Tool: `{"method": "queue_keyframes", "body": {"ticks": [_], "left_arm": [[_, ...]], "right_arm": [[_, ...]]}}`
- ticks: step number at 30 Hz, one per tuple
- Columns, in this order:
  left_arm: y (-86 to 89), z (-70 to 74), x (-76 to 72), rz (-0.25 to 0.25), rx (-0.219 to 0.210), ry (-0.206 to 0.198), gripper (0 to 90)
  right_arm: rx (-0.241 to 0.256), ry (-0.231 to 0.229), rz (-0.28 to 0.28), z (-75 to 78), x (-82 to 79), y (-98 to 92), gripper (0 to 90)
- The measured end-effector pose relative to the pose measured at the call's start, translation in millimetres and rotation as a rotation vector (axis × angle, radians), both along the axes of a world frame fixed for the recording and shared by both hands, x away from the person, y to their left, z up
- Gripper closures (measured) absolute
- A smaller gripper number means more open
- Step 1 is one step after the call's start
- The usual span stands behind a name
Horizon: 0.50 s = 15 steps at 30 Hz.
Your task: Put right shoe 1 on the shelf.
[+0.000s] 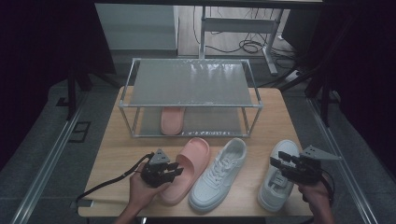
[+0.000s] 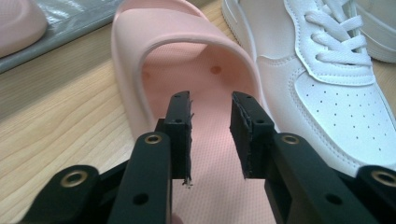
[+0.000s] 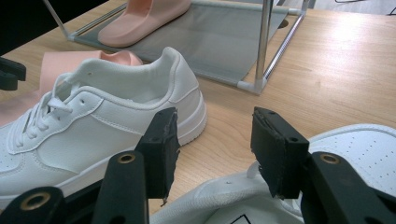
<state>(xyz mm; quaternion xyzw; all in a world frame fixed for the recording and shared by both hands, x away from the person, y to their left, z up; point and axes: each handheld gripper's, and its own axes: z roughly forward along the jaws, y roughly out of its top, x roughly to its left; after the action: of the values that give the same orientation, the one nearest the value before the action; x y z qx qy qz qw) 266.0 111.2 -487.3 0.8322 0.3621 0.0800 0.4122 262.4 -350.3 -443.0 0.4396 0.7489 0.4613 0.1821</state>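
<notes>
Nearest the high camera we note two hands at the desk's (image 1: 116,154) front edge, each carrying a gripper. We record the left gripper (image 1: 161,170) hovering at the heel end of a pink slide sandal (image 1: 187,169); its fingers (image 2: 180,135) stand parted with a moderate gap and hold nothing, the sandal's footbed showing between them. The right gripper (image 1: 292,169) hangs over the heel of the right-hand white sneaker (image 1: 278,179); its fingers (image 3: 161,149) are likewise spread wide and empty, with that shoe's collar just below them.

Surroundings: a second white sneaker (image 1: 219,173) lies between the sandal and the other sneaker, its side touching or all but touching the sandal's right edge. Behind the row stands a two-tier shoe rack (image 1: 191,84) of metal tubing with grey shelves. On its lower shelf rests a second pink sandal (image 1: 172,120). The rack's front posts and rail stand between the shoes on the desk and that shelf.

Condition of the sandal at the left gripper: pale pink, one broad moulded strap, textured footbed, toe pointing toward the rack, lying flat and slightly angled rightward.
</notes>
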Motion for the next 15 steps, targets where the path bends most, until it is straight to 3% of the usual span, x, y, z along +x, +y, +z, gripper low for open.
{"method": "queue_keyframes", "body": {"ticks": [15], "left_arm": [[-22.0, -3.2, 3.7, -0.03, -0.009, 0.021, 66.9]], "right_arm": [[0.0, -0.004, 0.0, 0.9, -0.4, -0.3, 51.3]]}}
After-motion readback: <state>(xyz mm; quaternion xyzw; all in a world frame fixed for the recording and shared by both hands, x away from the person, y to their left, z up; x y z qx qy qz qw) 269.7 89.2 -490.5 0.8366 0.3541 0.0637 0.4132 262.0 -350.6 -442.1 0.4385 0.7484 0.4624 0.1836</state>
